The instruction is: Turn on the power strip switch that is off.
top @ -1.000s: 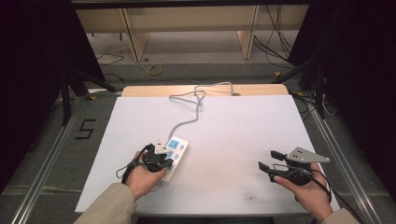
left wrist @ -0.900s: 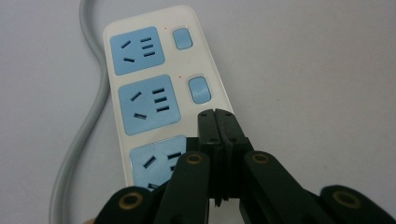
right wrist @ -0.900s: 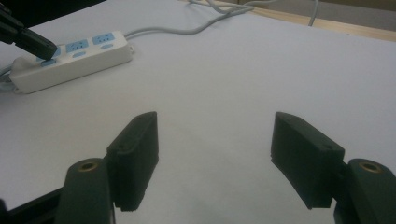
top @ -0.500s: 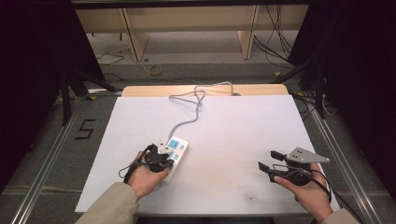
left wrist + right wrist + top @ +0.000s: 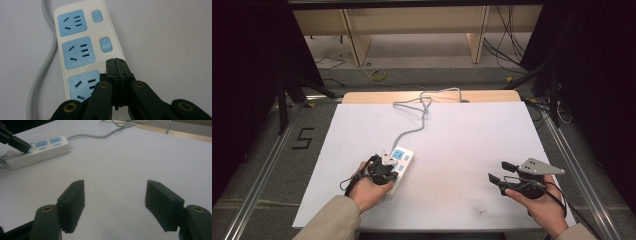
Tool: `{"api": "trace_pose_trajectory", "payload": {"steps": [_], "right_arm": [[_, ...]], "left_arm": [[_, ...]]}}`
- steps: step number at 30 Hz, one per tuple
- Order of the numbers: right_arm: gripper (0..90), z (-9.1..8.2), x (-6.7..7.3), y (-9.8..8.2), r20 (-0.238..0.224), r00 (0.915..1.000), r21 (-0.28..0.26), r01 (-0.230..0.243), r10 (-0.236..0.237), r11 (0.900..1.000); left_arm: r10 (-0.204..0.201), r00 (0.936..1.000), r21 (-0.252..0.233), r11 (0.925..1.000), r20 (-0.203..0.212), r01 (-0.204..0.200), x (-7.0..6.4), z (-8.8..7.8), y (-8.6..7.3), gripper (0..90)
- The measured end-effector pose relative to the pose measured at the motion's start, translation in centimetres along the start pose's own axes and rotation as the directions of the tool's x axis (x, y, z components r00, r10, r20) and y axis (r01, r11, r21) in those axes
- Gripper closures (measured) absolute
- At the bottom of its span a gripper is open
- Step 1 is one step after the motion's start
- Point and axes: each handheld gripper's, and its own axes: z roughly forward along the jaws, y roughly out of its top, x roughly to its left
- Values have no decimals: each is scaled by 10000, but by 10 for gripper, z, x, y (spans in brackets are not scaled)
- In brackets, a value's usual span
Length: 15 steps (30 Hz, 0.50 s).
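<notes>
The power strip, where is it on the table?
In the high view the power strip lies near-left on the white table, under the shut left gripper.

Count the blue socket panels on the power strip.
3 on the power strip: the far socket panel at the cable end, the middle socket panel, and the near socket panel, partly hidden behind the shut left gripper.

Power strip's [image 5: 82, 50] nearest switch — hidden behind the left tool [image 5: 115, 62]

Beige sleeves [image 5: 329, 220], black gripper [image 5: 501, 172] with brass screws, grey three-cornered plate [image 5: 539, 166], trailing black cable [image 5: 349, 181]
</notes>
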Motion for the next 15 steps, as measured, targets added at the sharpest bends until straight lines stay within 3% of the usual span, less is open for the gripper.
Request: {"api": "trace_pose_trajectory", "payload": {"steps": [15], "right_arm": [[329, 0, 0, 0, 12, 10000, -3, 6, -6, 10000]], "left_arm": [[-304, 9994, 292, 9991, -141, 308, -2, 1, 4, 900]]}}
